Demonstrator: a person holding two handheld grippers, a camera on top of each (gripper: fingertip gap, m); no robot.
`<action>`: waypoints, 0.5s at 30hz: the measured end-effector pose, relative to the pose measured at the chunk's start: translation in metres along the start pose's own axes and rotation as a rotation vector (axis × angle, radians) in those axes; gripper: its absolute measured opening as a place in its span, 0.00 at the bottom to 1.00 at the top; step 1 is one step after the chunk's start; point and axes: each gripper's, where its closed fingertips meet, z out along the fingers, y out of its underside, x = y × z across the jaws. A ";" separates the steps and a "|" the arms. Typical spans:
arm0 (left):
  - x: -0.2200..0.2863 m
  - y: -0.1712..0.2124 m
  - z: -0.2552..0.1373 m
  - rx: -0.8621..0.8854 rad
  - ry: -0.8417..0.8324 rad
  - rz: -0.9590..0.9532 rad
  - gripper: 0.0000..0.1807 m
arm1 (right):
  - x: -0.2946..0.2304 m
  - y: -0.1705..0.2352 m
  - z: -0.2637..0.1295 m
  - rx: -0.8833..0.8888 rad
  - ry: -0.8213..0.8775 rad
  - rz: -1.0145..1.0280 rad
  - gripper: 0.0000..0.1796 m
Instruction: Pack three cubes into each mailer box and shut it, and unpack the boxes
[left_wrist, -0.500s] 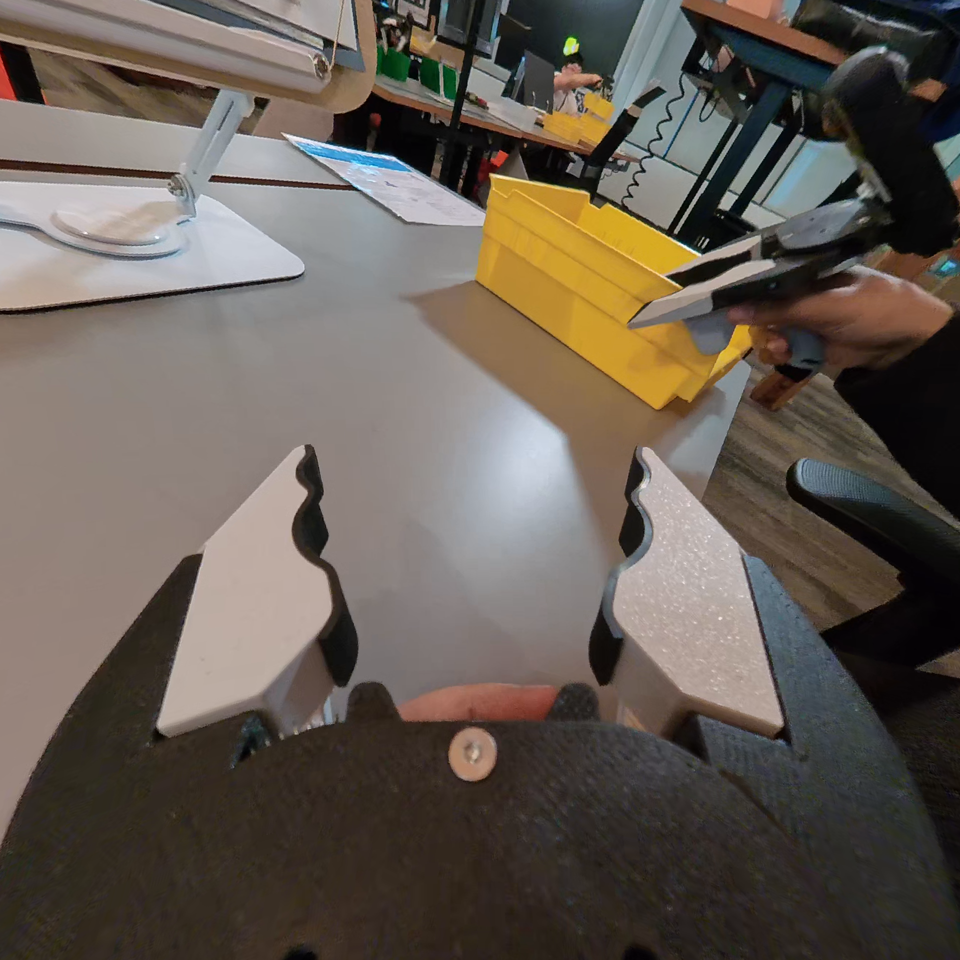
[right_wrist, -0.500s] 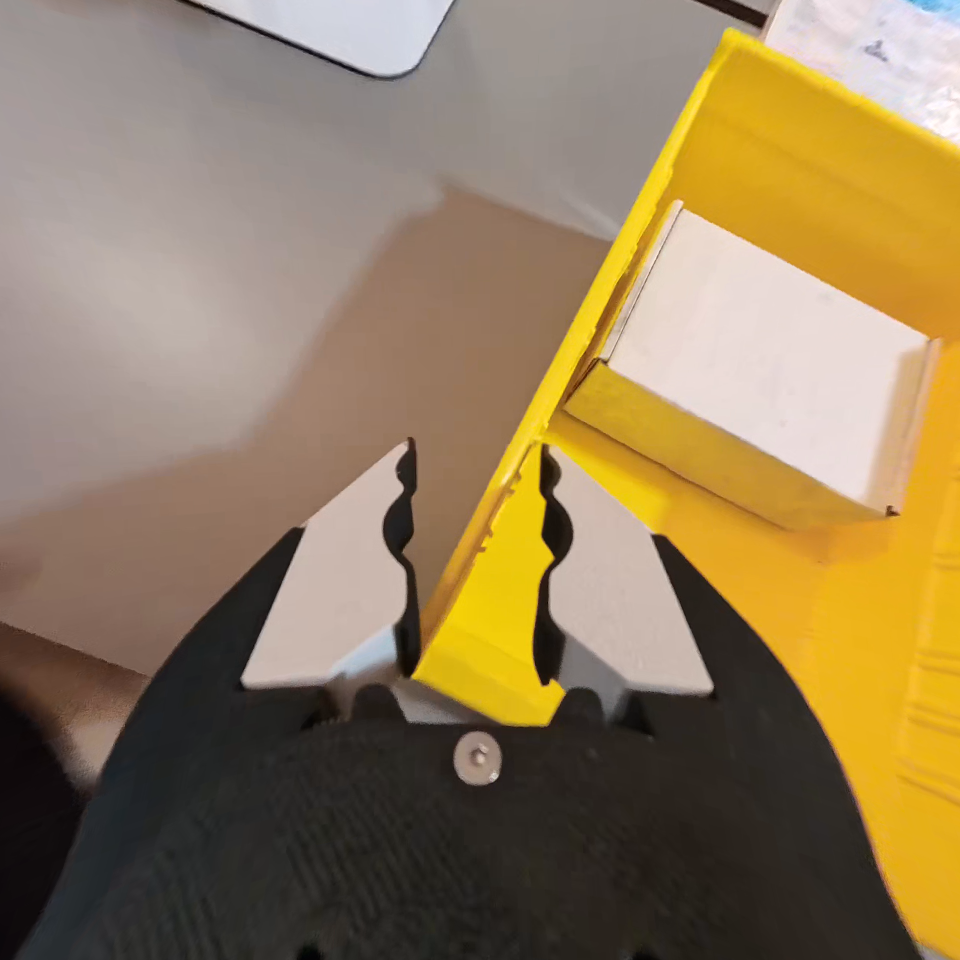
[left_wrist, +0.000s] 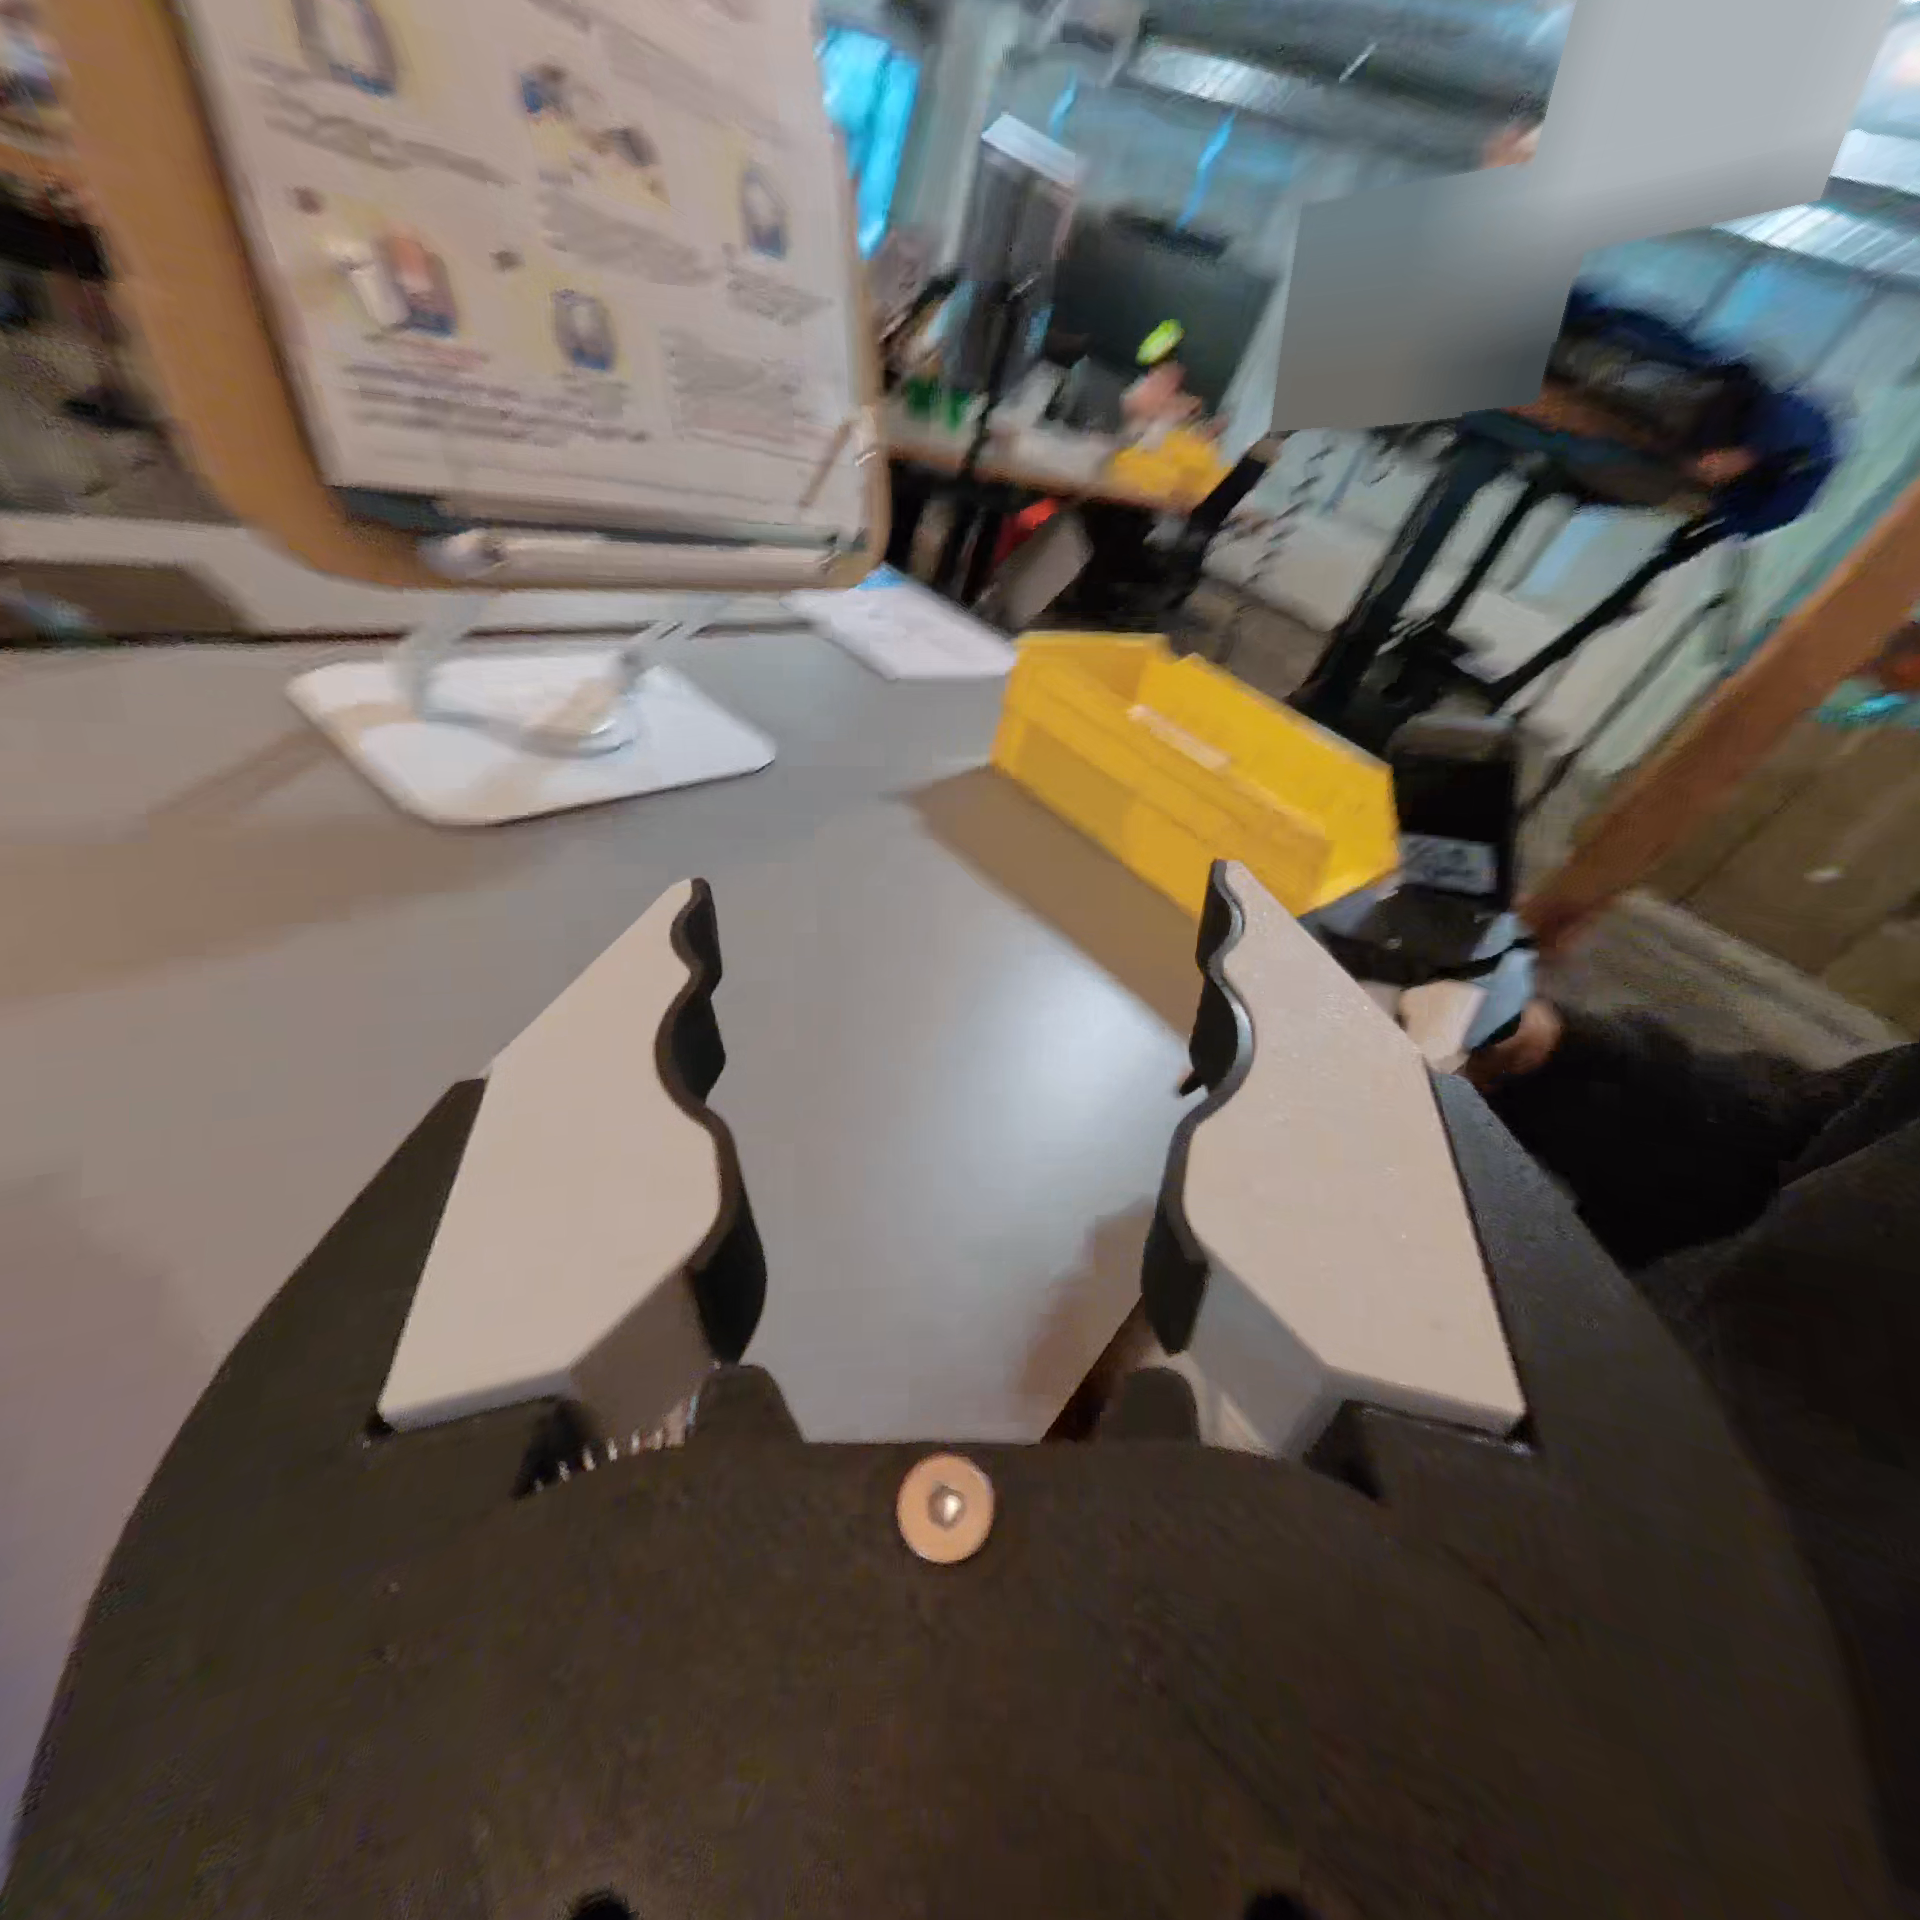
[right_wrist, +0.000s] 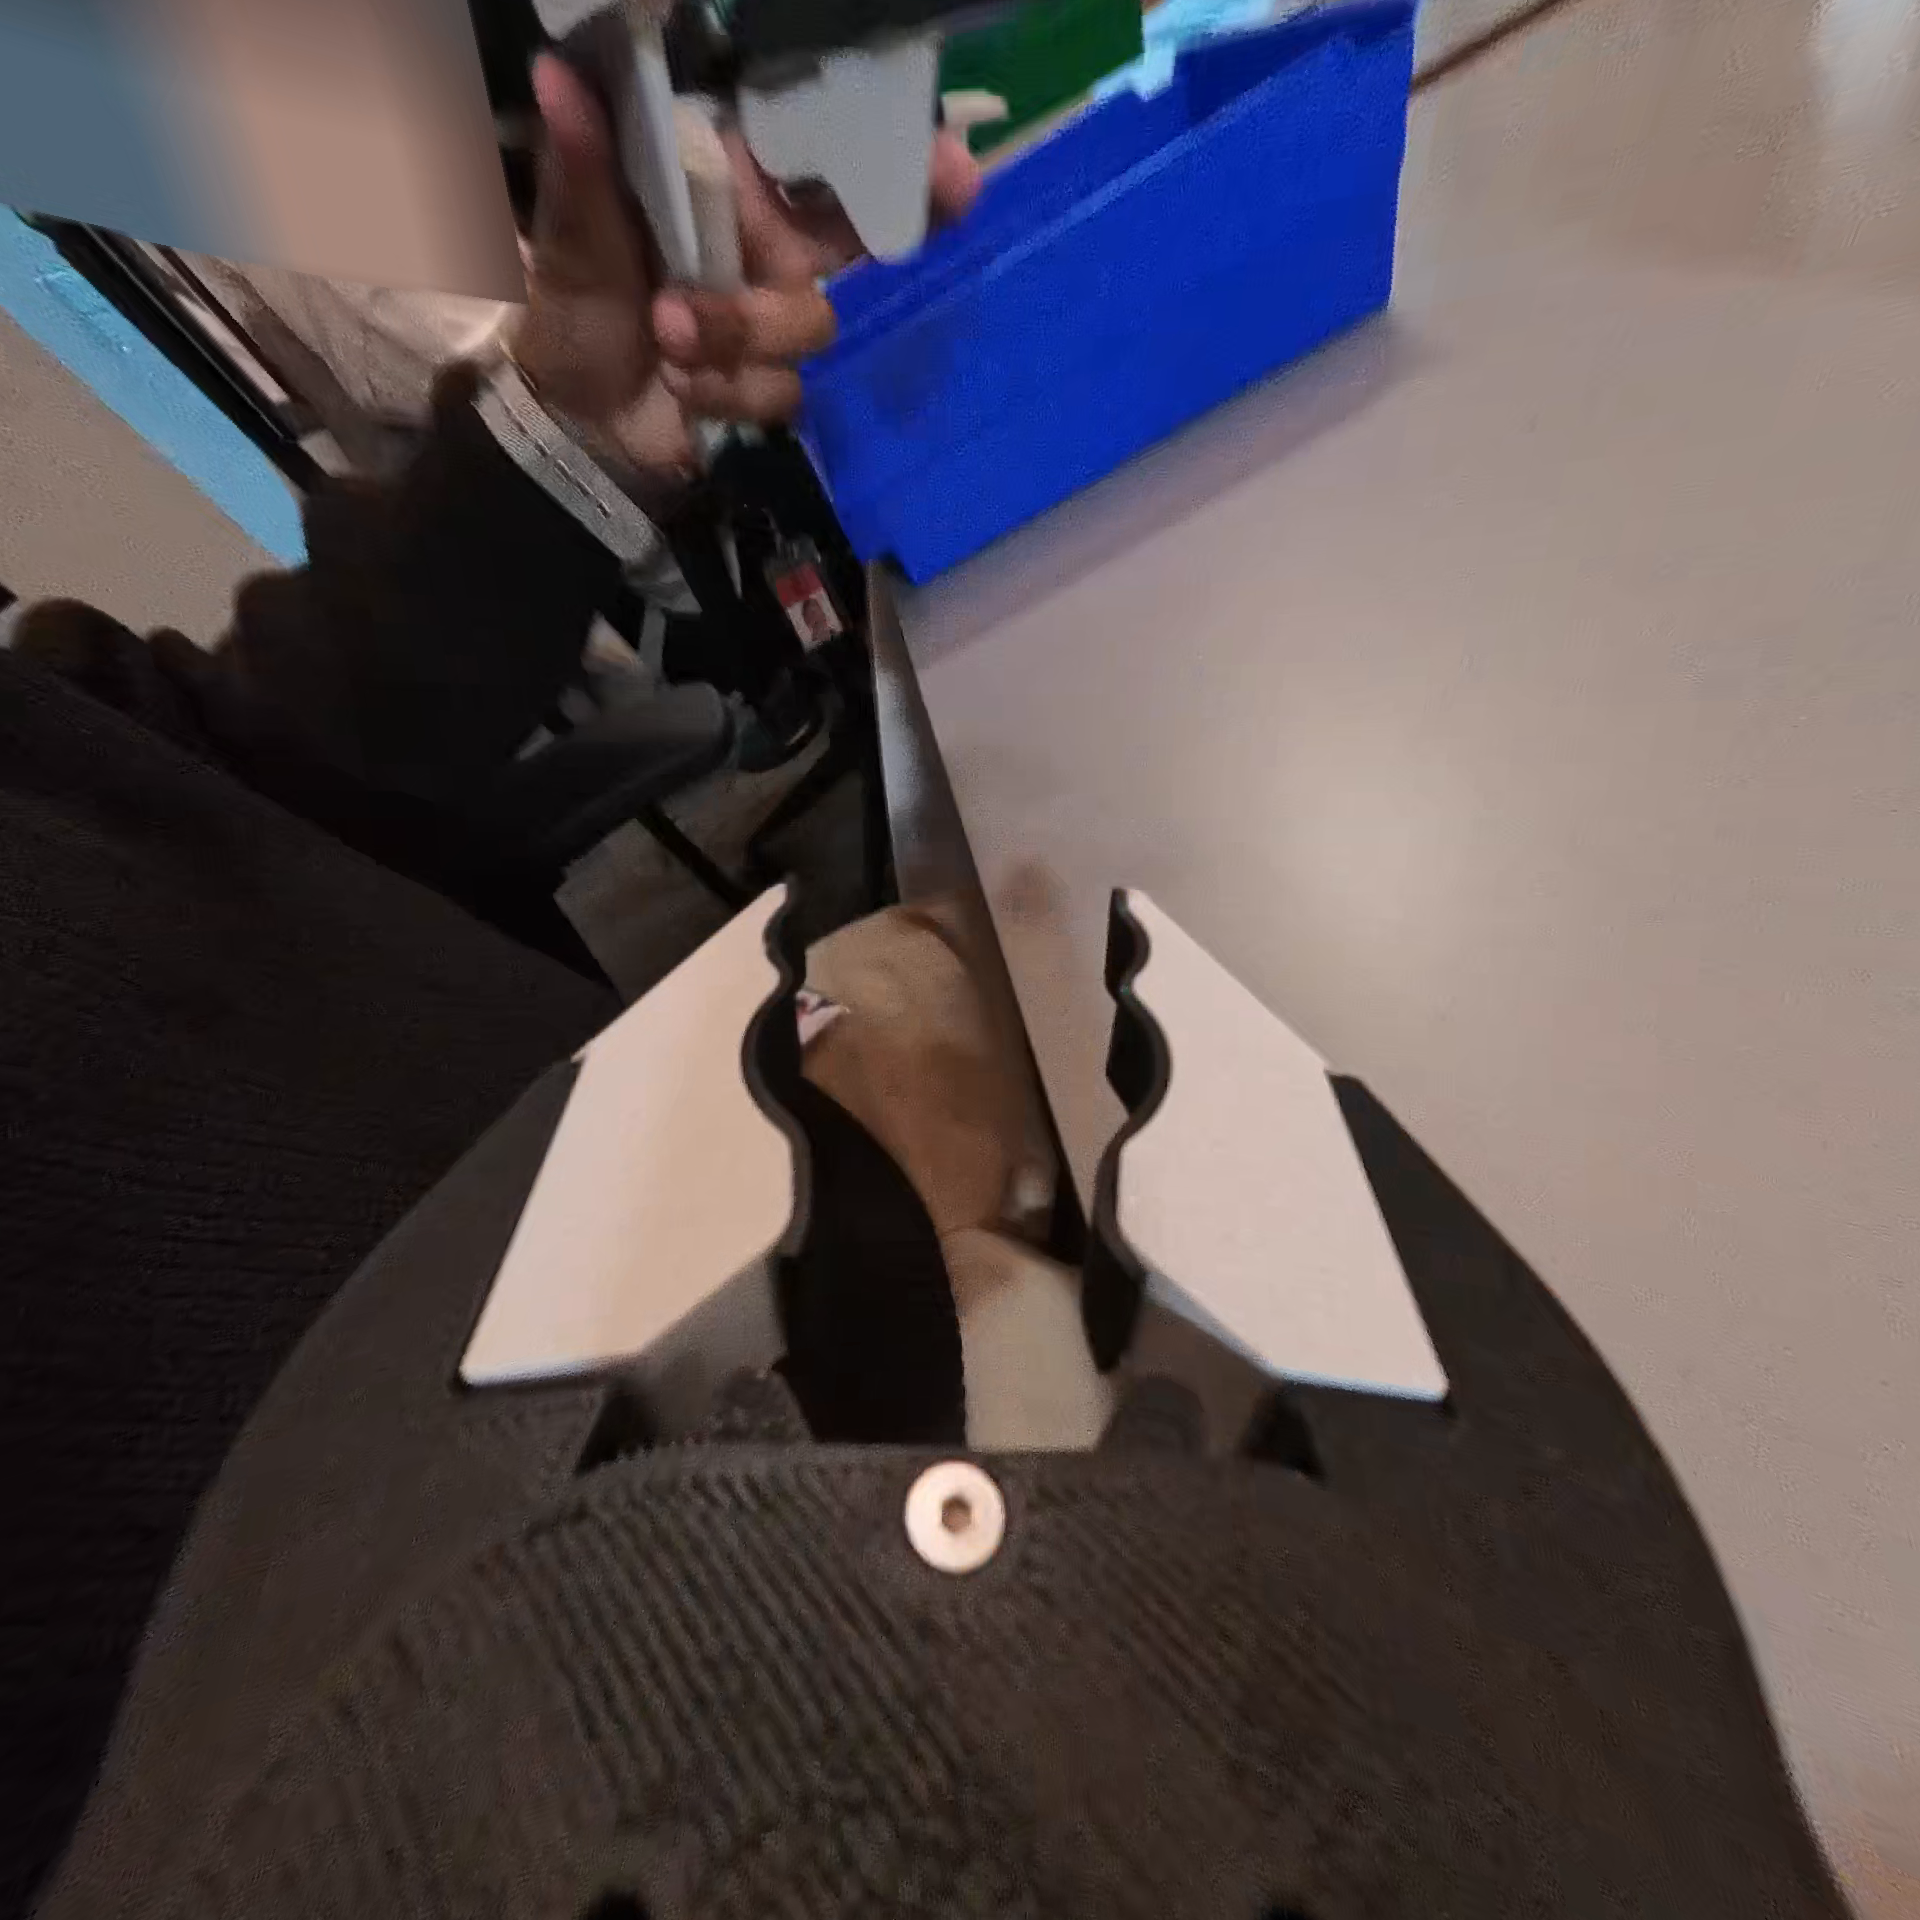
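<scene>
Since the earlier frame both views have swung away: the right hand-held gripper (right_wrist: 951, 1049), which was closed on the yellow bin's wall, now is free and looks along the table (right_wrist: 1507, 779) edge toward a blue bin (right_wrist: 1091, 353) in the upper middle. Its jaws stand partly apart and hold nothing. The left hand-held gripper (left_wrist: 961, 1039) hovers over bare table with jaws wide apart, also empty. The yellow bin (left_wrist: 1195, 769), where the mailer box was, sits at middle right of the left view; no cubes are visible. For the next step I would steady both hands first, since the pictures are blurred, then approach one bin squarely.
</scene>
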 end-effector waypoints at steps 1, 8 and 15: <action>-0.016 0.001 -0.013 -0.049 -0.082 0.034 0.50 | 0.005 0.002 -0.001 0.003 -0.006 0.023 0.32; -0.133 -0.020 -0.114 -0.226 -0.512 0.085 0.36 | 0.038 -0.054 -0.028 0.296 -0.095 0.251 0.31; -0.230 -0.019 -0.160 -0.602 -0.757 0.387 0.76 | 0.034 -0.050 0.000 0.176 -0.214 0.283 0.31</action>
